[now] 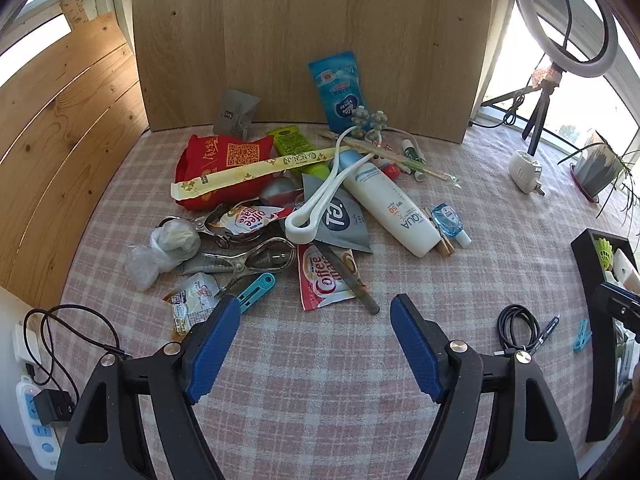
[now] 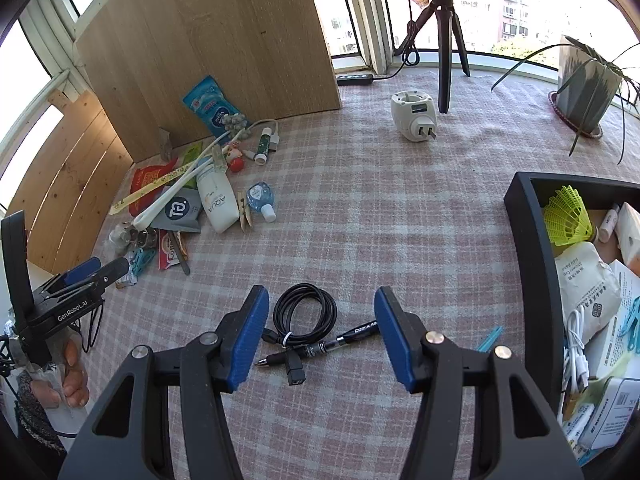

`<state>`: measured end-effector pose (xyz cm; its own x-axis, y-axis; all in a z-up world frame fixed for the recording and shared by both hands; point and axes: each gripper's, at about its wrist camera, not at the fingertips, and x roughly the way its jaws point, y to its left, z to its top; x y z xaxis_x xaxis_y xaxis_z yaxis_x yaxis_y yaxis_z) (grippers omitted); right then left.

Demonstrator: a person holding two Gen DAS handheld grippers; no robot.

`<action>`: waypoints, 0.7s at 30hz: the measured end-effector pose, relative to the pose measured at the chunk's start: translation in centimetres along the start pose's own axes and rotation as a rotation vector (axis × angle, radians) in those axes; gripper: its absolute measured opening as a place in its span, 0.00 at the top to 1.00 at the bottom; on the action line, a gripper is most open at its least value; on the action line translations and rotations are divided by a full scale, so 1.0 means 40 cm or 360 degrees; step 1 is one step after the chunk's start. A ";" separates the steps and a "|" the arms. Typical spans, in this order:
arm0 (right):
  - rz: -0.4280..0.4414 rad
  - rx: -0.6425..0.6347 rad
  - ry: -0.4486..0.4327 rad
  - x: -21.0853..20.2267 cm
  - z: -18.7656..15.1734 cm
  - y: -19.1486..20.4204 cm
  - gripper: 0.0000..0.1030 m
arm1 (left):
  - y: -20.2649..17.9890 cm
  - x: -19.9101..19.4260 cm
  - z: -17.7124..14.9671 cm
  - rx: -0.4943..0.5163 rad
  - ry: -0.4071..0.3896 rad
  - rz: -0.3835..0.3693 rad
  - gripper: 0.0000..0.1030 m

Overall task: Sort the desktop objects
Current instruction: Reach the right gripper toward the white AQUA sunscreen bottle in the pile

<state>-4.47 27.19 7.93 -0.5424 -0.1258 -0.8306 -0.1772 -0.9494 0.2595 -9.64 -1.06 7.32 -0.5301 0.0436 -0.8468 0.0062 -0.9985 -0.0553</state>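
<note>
A pile of small desktop items lies on the pink checked cloth: a Coffee-mate sachet [image 1: 324, 280], a white sunscreen bottle [image 1: 394, 208], a red packet [image 1: 216, 164], metal tongs [image 1: 248, 260] and a blue clip [image 1: 256, 288]. My left gripper [image 1: 316, 312] hangs open just short of the pile's near edge, nothing between its fingers. My right gripper [image 2: 320, 300] is open above a coiled black cable [image 2: 306, 314] and a black pen [image 2: 320, 346], which lie on the cloth between its fingers without touching the pads. A black box [image 2: 528, 240] at the right holds sorted items.
A white plug adapter [image 2: 414, 118], a tripod [image 2: 444, 40] and a potted plant [image 2: 584, 92] stand at the back right. An upright wooden board [image 1: 312, 40] backs the pile. A power strip [image 1: 36, 424] with cables lies at the left edge. A hand holds the left gripper [image 2: 88, 276].
</note>
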 end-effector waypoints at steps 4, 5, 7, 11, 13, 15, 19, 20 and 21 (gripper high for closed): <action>0.0068 -0.0048 0.0026 0.027 0.064 0.026 0.51 | -0.039 0.030 0.040 -0.0029 0.0067 -0.0082 0.44; 0.0084 -0.0046 0.0041 0.039 0.080 0.030 0.51 | -0.050 0.044 0.051 -0.0035 0.0084 -0.0094 0.46; 0.0139 -0.0038 0.0084 0.072 0.112 0.039 0.55 | -0.065 0.071 0.078 -0.0064 0.0131 -0.0138 0.53; 0.0235 -0.0059 0.0209 0.165 0.170 0.073 0.69 | -0.087 0.146 0.112 -0.0118 0.0216 -0.0181 0.61; 0.0295 -0.0075 0.0277 0.216 0.190 0.098 0.69 | -0.085 0.178 0.125 -0.0150 0.0257 -0.0197 0.67; 0.0355 -0.0084 0.0336 0.266 0.207 0.122 0.71 | -0.078 0.208 0.134 -0.0186 0.0294 -0.0203 0.72; 0.0398 -0.0085 0.0425 0.365 0.242 0.163 0.75 | -0.071 0.248 0.143 -0.0231 0.0336 -0.0243 0.73; 0.0396 -0.0077 0.0441 0.387 0.250 0.170 0.75 | -0.072 0.252 0.146 -0.0230 0.0332 -0.0244 0.73; 0.0407 -0.0065 0.0458 0.408 0.257 0.175 0.75 | -0.073 0.256 0.149 -0.0223 0.0326 -0.0244 0.74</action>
<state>-23.01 21.47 1.25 -0.3110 -0.4301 -0.8475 -0.0300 -0.8869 0.4611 -20.14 2.09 1.96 -0.3516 0.2142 -0.9113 0.0636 -0.9658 -0.2515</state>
